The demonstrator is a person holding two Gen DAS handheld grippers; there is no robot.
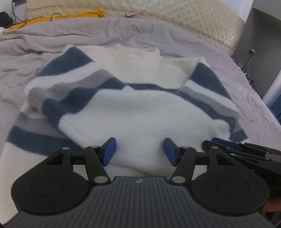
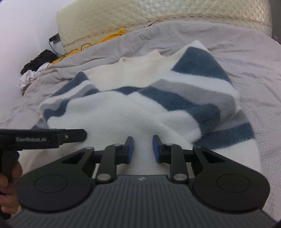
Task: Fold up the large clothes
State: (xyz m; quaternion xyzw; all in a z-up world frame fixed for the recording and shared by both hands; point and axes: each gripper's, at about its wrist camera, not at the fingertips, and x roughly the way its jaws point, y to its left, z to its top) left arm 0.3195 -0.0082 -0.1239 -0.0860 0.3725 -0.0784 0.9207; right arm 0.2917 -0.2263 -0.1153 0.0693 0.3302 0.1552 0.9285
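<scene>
A fluffy sweater, white with dark blue and grey stripes, lies on the bed with its collar at the far end. Both striped sleeves are folded in across its body. My left gripper hovers open over the white lower part near the hem, with its blue pads wide apart. My right gripper is just to its right over the same white fabric. Its pads stand a narrow gap apart, white fleece shows in the gap, and I see no pinch. Each gripper shows at the edge of the other's view: the right gripper, the left gripper.
A grey bedspread covers the bed, with a quilted cream headboard behind. Yellow cloth and cables lie at the far left. Black clothes and white clothes sit by the wall. A hand holds the left gripper.
</scene>
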